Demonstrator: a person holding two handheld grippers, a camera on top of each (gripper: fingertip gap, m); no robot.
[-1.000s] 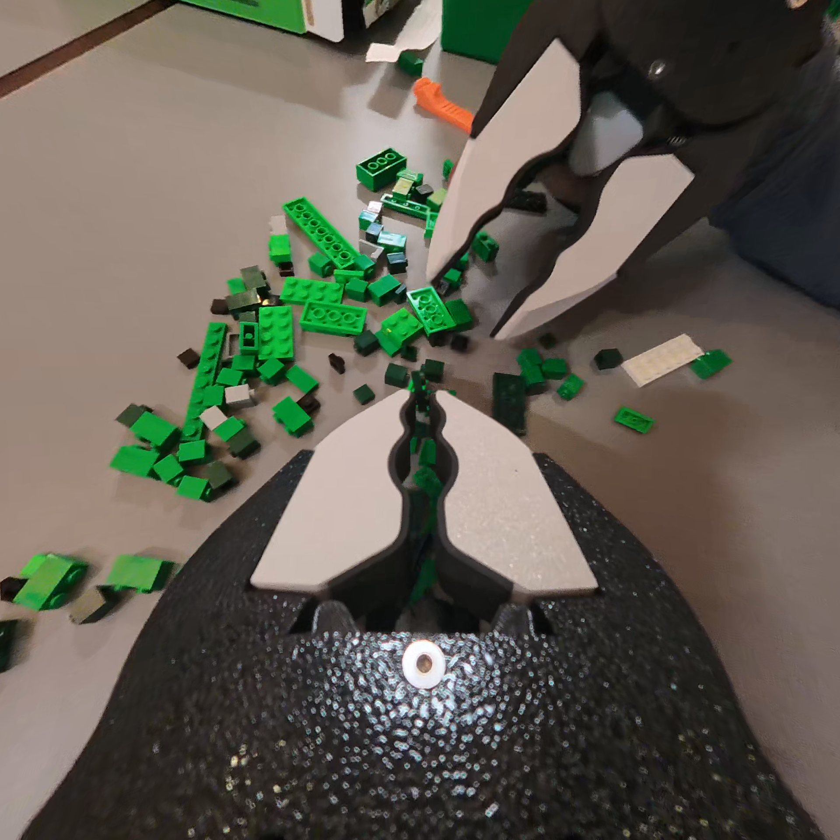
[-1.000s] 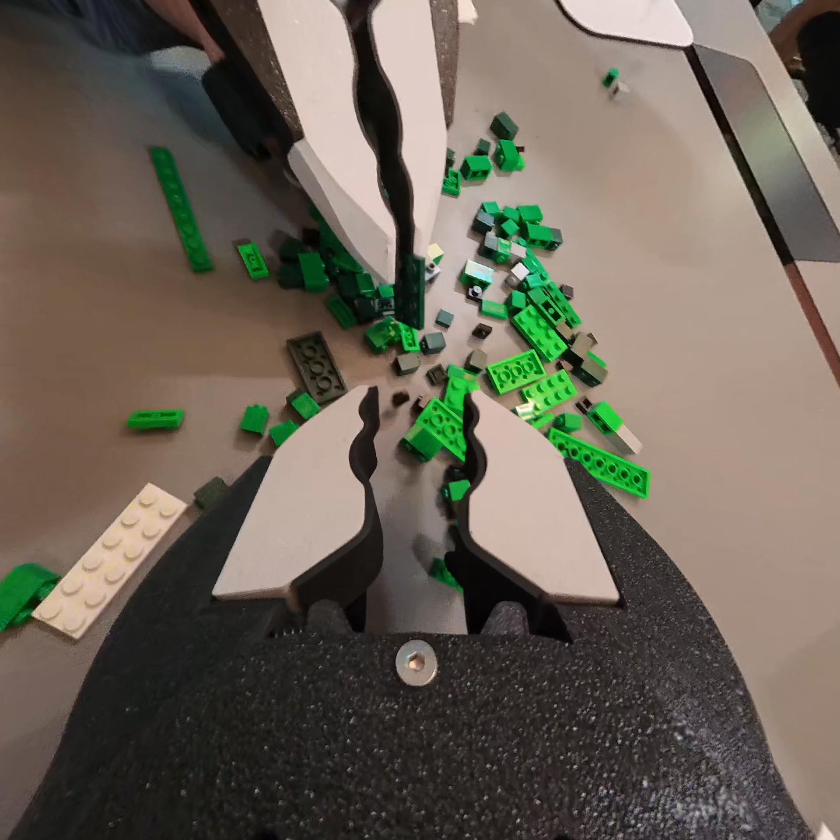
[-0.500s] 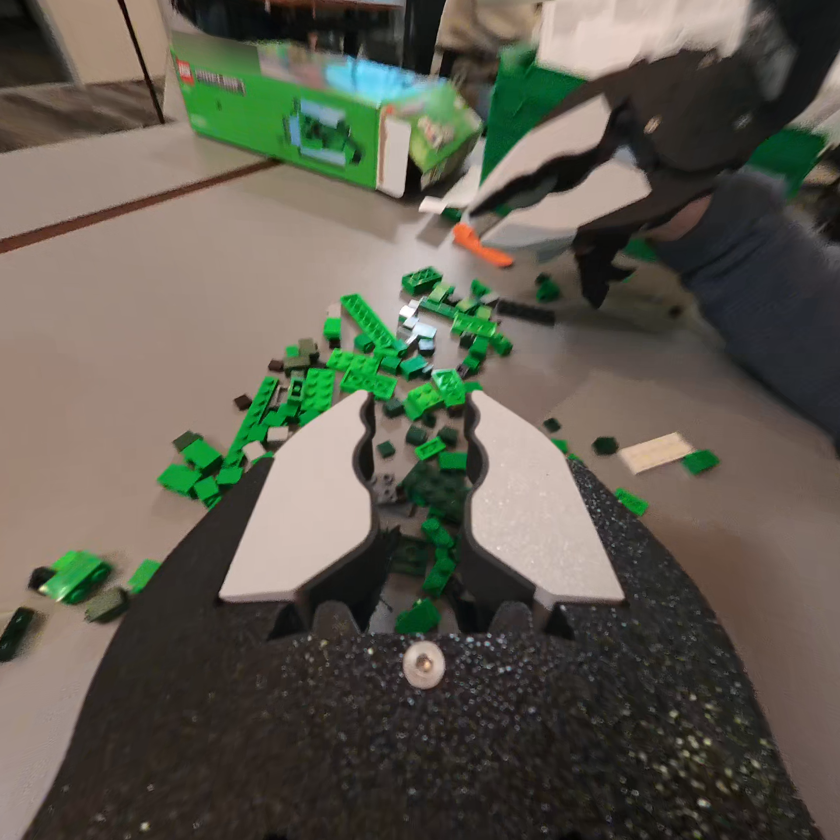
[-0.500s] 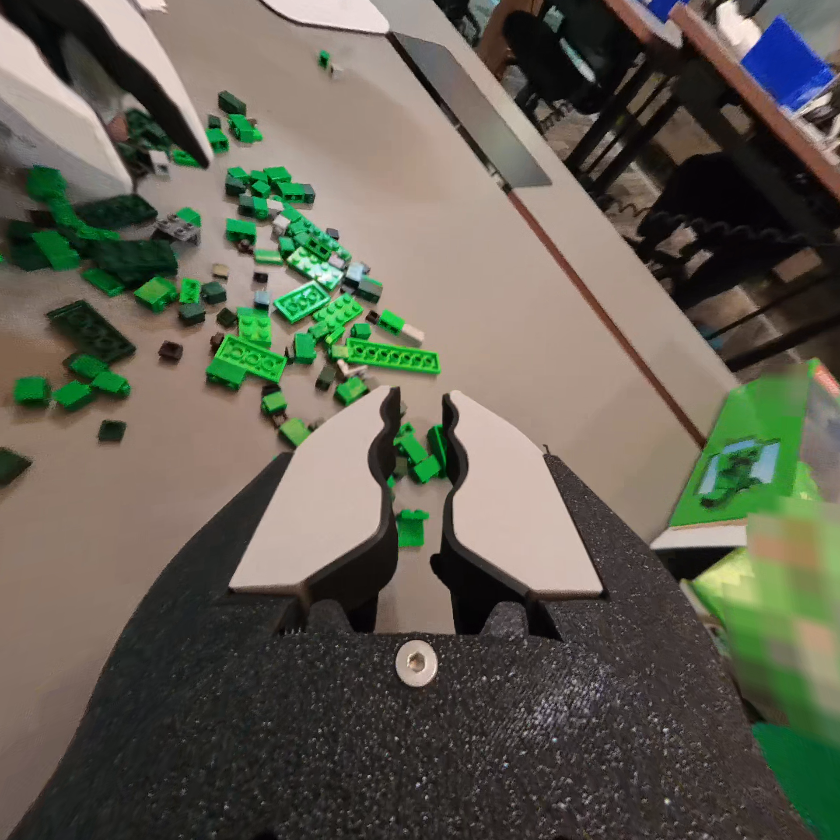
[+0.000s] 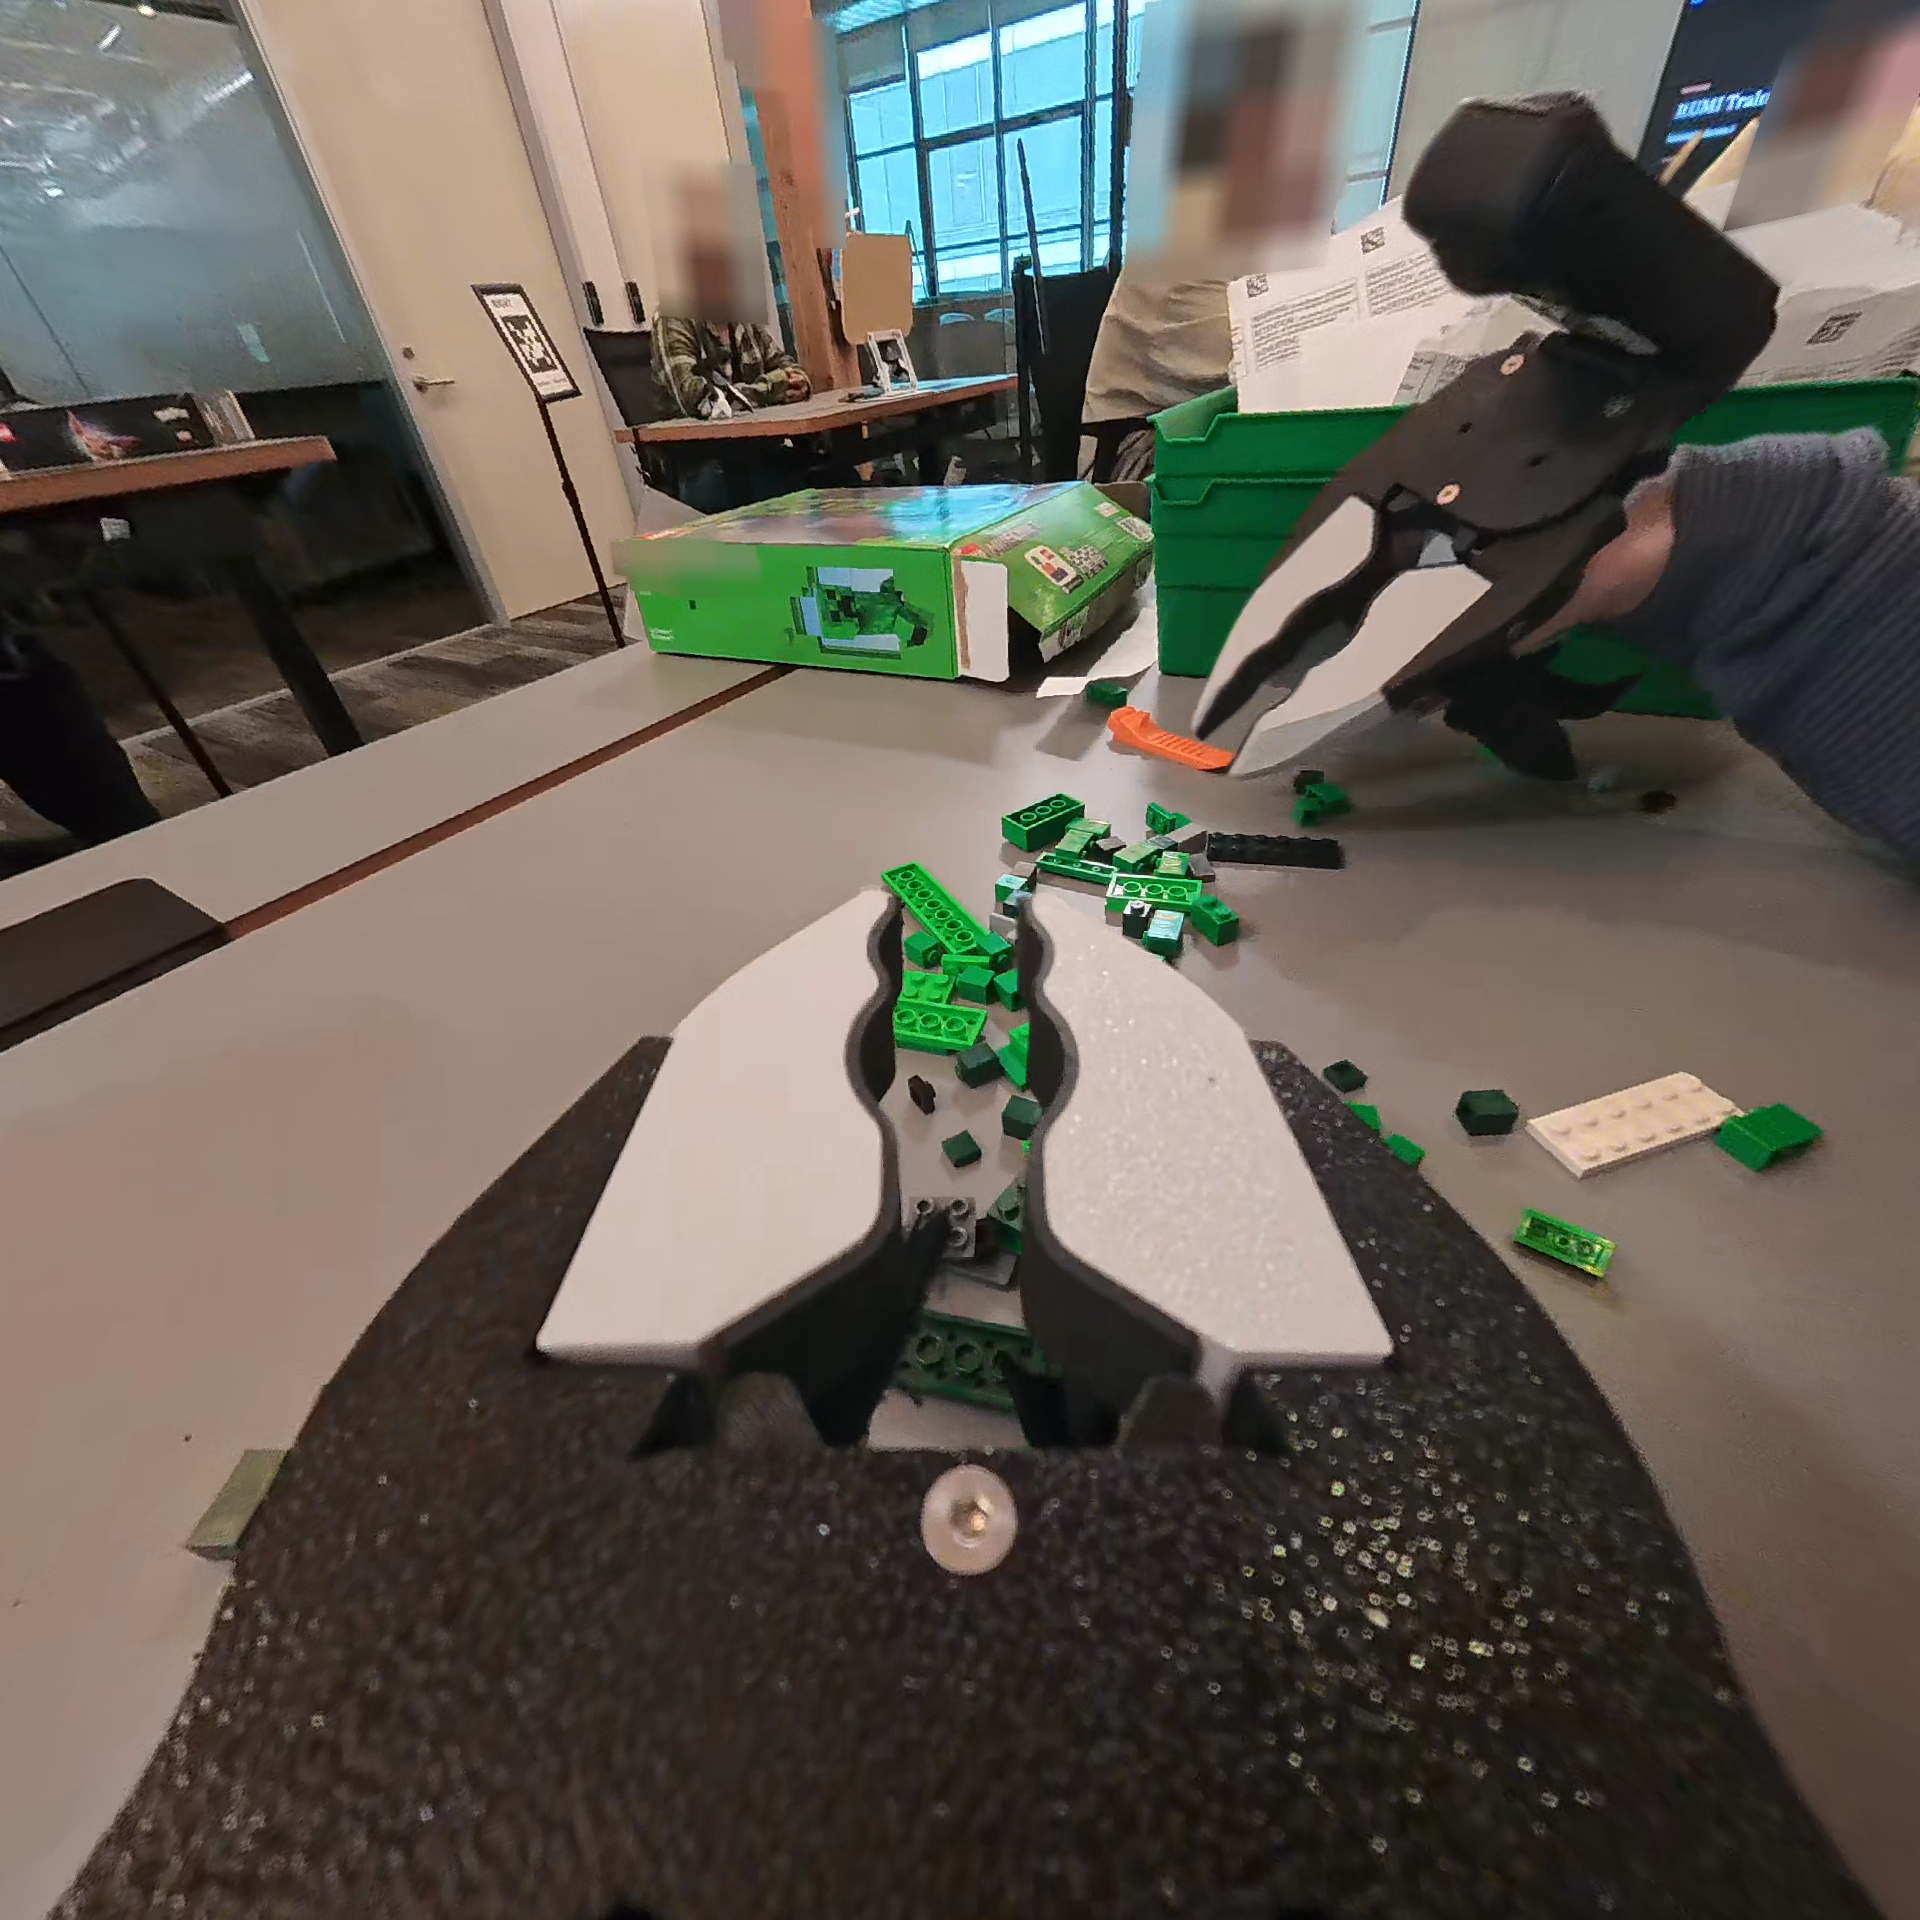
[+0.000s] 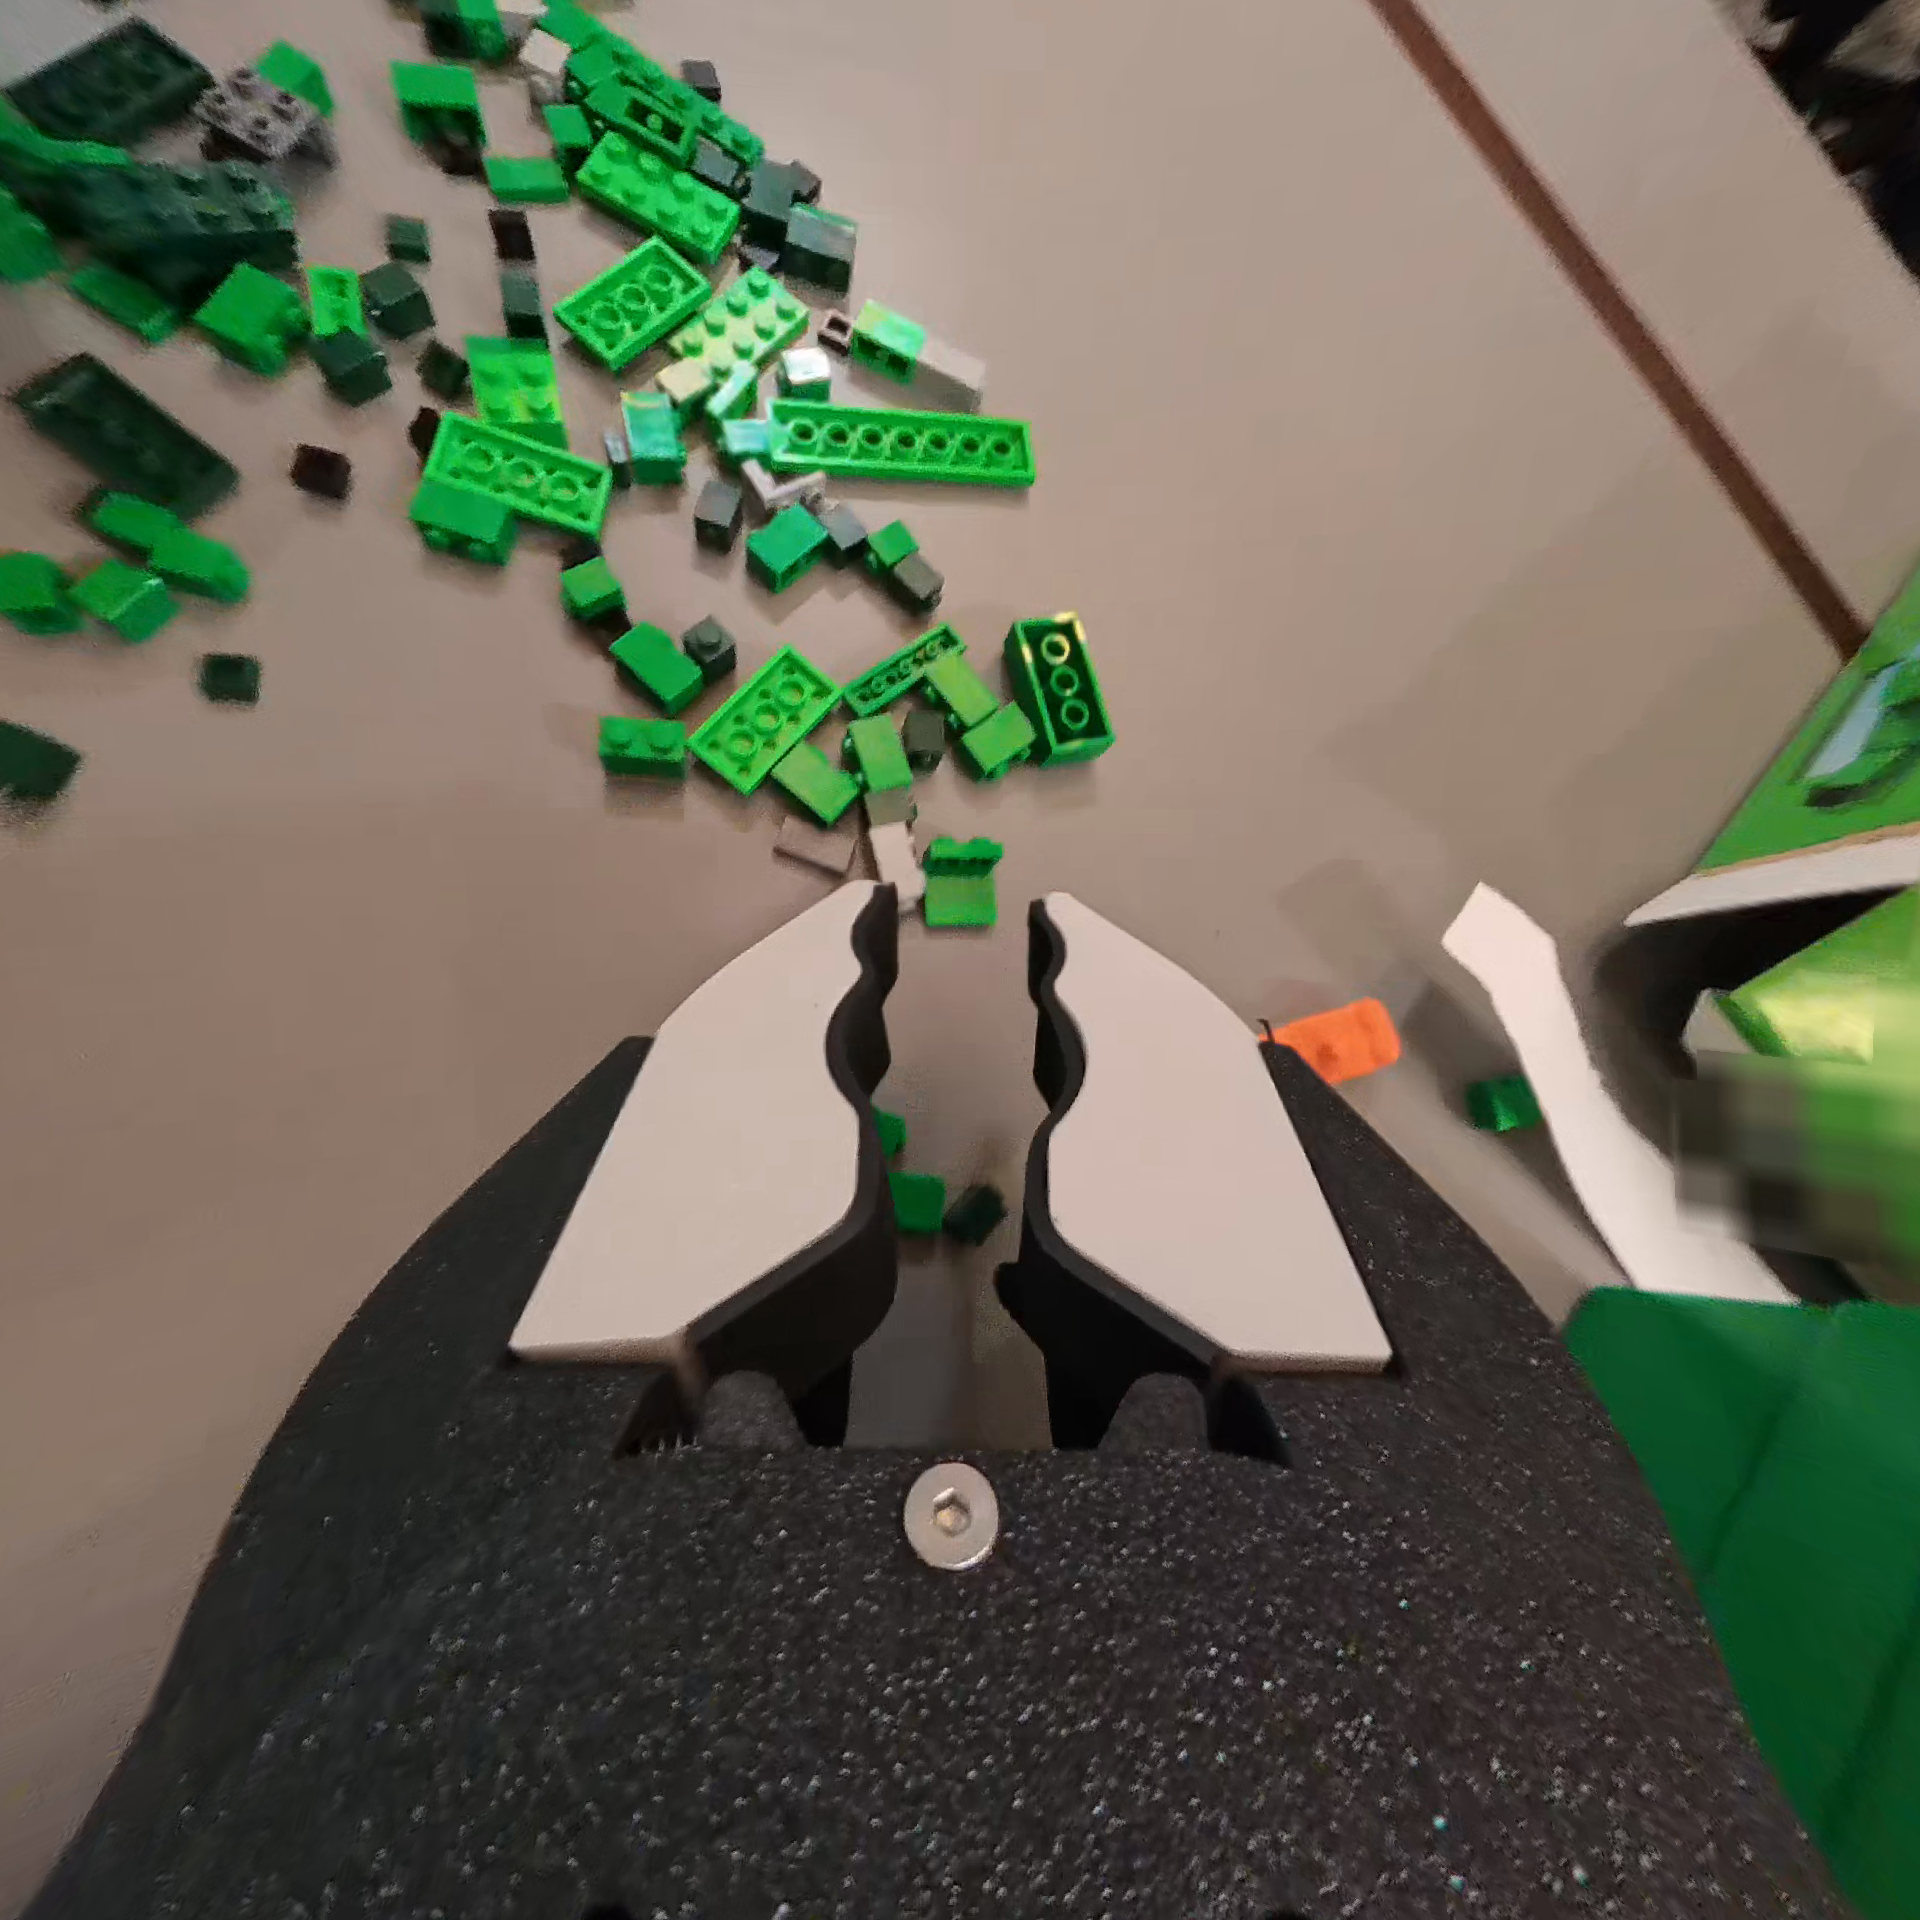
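Several loose green bricks and plates [image 5: 1049,914] lie scattered on the grey table [image 5: 416,987]. My left gripper [image 5: 961,906] is open and empty, held above the near end of the pile. My right gripper [image 6: 961,899] is open and empty, its tips just short of a small bright green brick [image 6: 961,881]. In the left wrist view the right gripper [image 5: 1231,743] hangs over the far end of the pile, its tips beside an orange brick tool [image 5: 1158,740]. That tool [image 6: 1335,1039] lies just right of the right gripper's fingers. A blue sleeve [image 5: 1787,592] holds the right gripper.
A white plate [image 5: 1626,1122] and a long black plate [image 5: 1273,852] lie to the right. A green set box [image 5: 862,608] and stacked green bins [image 5: 1236,540] stand at the table's far edge; the box [image 6: 1860,727] and a bin [image 6: 1766,1507] crowd the right gripper's right side. People sit at tables behind. One gripper's finger ends stand about 20 centimetres off the other's.
My left gripper opened, let go of the thin dark green piece and pulled up and back. My right gripper left the pile's middle and swung to its far end by the orange tool.
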